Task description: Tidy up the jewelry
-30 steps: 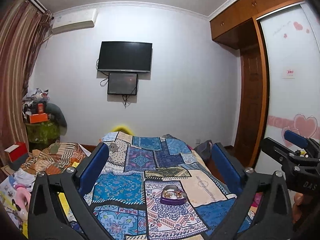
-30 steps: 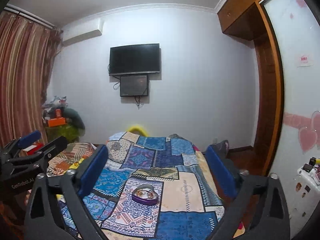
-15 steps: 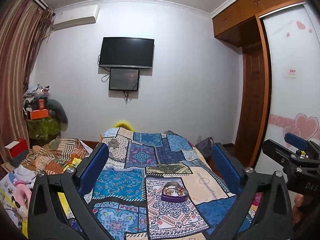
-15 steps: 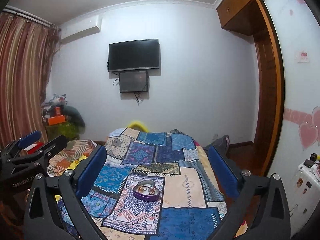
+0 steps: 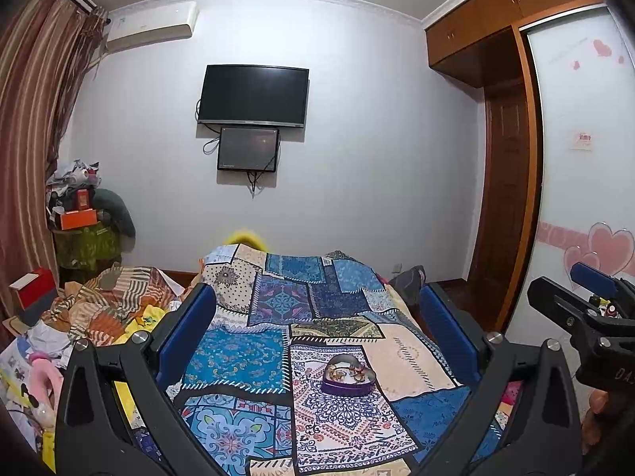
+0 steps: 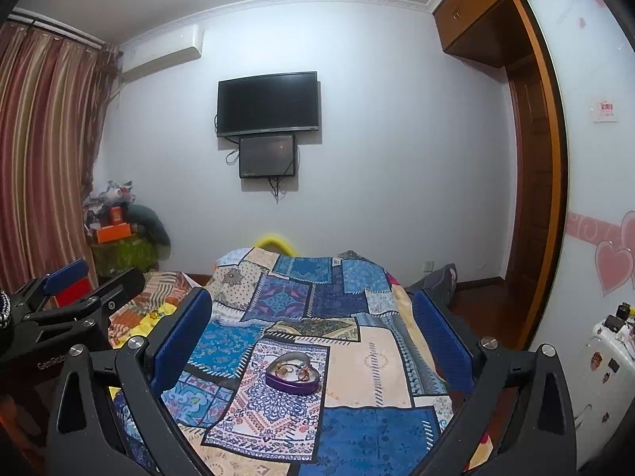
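A purple heart-shaped jewelry box [image 5: 348,375] sits open on a patchwork bedspread [image 5: 254,357], with several gold and reddish pieces inside. It also shows in the right wrist view [image 6: 293,375]. My left gripper [image 5: 317,317] is open and empty, held above the bed short of the box. My right gripper [image 6: 311,313] is open and empty too, at about the same distance. Each gripper shows at the edge of the other's view: the right one [image 5: 587,297], the left one [image 6: 75,289].
The bed runs toward a white wall with a TV [image 5: 253,95] and a smaller screen below it. Striped bedding and clutter [image 5: 107,309] lie left of the bed. A wooden wardrobe [image 5: 508,198] and a sliding door with pink hearts [image 5: 587,198] stand right.
Both views have tilted slightly downward, so the room sits higher in frame and the box looks a little nearer. Both grippers stay open; the box has not moved.
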`<state>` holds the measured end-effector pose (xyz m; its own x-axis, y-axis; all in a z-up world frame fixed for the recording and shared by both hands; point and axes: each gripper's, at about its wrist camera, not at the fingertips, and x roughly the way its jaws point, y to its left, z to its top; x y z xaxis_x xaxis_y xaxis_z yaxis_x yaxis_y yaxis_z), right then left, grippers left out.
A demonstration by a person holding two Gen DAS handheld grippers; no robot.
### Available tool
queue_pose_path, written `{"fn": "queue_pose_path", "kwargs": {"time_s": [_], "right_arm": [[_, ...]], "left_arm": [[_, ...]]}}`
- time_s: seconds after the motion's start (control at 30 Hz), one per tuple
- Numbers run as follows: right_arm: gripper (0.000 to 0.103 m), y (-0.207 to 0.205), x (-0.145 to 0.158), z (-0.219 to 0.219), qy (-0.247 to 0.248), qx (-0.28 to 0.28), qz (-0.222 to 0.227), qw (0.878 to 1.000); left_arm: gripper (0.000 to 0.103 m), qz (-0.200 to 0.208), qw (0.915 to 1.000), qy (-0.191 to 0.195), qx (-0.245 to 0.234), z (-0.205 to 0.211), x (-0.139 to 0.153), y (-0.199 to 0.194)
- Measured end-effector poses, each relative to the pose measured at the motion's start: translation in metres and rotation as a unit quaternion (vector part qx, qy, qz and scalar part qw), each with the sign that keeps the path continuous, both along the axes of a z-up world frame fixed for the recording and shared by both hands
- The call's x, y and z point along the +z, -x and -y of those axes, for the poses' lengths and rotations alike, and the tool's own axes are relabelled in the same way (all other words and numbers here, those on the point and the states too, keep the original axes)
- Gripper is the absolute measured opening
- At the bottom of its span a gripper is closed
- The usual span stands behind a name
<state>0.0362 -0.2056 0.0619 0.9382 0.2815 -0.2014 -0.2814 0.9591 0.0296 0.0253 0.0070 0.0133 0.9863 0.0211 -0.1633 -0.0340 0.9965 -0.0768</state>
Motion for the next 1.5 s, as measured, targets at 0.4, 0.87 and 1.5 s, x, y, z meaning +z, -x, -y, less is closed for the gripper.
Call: {"fn": "queue_pose_path", "kwargs": {"time_s": [0.4,0.87,1.5], "right_arm": [[0.101,-0.0028,0.0023,0.0013,-0.003,-0.001,-0.005,1.000],[0.101,-0.0025,-0.0005,0.0041,-0.005,-0.004,-0.006,1.000],[0.101,-0.0069,-0.0023,0.0030,-0.003,-0.006,-0.012,1.000]], "left_arm": [[0.102,-0.005,0.9999,-0.010,-0.006,0.0053,-0.0016,-0.0056],[0.102,-0.003,0.9999,-0.007,-0.016,0.0029,-0.0015,-0.0063],[0.102,-0.007,0.9997,-0.005,-0.025,0.0002,-0.0052,-0.0073]]}}
